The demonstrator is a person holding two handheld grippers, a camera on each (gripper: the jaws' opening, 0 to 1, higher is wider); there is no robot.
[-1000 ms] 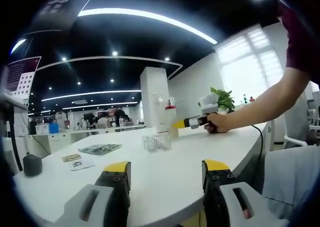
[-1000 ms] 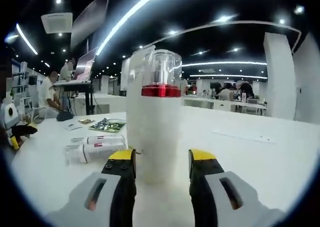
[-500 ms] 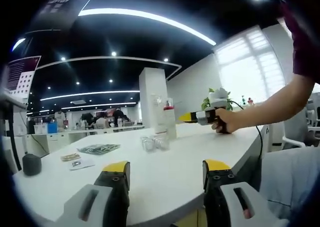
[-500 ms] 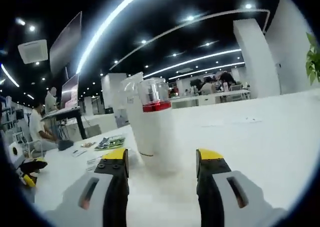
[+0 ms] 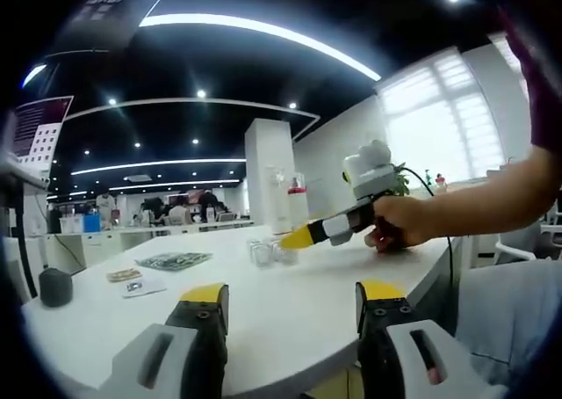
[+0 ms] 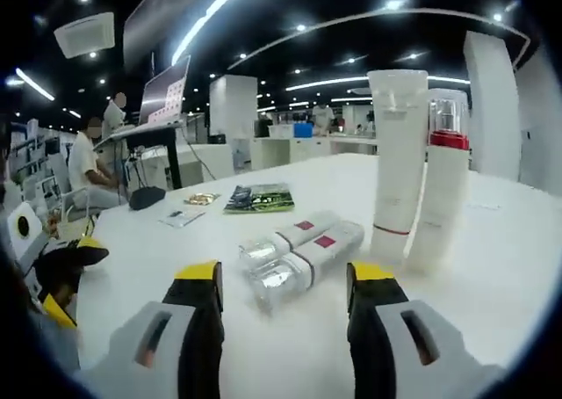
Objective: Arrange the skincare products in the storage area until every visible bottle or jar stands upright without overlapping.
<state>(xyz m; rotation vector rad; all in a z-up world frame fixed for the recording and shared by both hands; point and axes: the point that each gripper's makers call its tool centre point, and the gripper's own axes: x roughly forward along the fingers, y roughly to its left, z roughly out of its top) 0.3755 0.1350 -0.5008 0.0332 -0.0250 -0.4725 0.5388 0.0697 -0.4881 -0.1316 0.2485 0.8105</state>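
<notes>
White round table (image 6: 492,241) in an open office: two bottles (image 6: 303,251) lie side by side just ahead of the right gripper (image 6: 283,280), caps toward its wide-open, empty jaws.

On my white table (image 6: 492,267) a green printed booklet (image 6: 259,198) lies flat beside small cards (image 6: 183,216). I see a dark rounded object (image 5: 56,287) near the edge, and a seated person (image 6: 90,166) at a far desk.
</notes>
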